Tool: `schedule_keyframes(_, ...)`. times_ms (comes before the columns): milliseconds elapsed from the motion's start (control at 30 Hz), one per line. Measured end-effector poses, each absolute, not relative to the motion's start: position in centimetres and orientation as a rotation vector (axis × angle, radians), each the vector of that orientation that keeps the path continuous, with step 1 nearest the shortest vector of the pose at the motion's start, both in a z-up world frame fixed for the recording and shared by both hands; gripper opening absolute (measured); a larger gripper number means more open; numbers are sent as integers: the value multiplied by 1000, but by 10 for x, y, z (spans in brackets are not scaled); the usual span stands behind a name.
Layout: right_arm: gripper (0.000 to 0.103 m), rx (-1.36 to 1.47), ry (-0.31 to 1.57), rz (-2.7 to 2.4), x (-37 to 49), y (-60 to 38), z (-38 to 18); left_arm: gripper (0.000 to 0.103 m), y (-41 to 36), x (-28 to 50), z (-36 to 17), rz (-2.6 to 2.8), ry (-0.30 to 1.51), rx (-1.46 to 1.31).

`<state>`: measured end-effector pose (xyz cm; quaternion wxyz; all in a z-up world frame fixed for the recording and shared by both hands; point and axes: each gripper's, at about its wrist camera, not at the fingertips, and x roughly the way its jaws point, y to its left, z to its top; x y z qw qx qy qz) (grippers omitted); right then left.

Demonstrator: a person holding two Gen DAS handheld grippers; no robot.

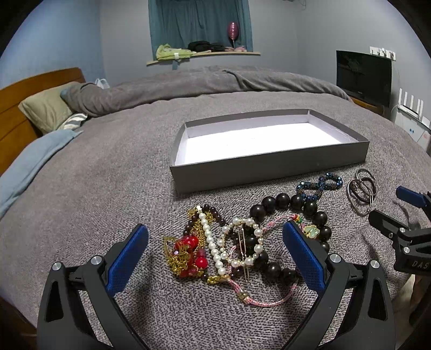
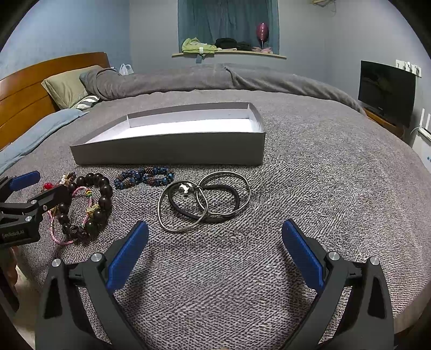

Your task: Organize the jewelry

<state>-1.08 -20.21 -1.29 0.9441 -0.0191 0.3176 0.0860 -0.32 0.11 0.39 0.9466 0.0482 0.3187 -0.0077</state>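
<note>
We hover both claws, left [image 1: 215, 242] and right [image 2: 215, 237], spread wide and gripping nothing, over jewelry [image 1: 242, 242] heaped on the bed [image 1: 107, 188] beside the box [image 1: 269, 161]. The box holds nothing; by our reckoning, the sorting has not started.

A bedroom in a home — a wide bed [image 2: 296, 161] under a grey knitted blanket fills both views, with a wooden headboard [image 2: 40, 80], an olive pillow [image 2: 67, 86] and a rumpled grey duvet [image 2: 188, 78] at its far side. Teal curtains [image 2: 229, 18] hang over a window ledge [image 2: 229, 55] piled with clothes, and a dark television [image 2: 385, 91] stands by the wall — everyday domestic clutter.
</note>
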Motion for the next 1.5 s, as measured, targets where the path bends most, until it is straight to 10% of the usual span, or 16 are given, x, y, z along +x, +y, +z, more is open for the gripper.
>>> schedule_keyframes(1500,98,-49,656,182,-9,-202,-14,99,-1,-4,2,-14,652,106)
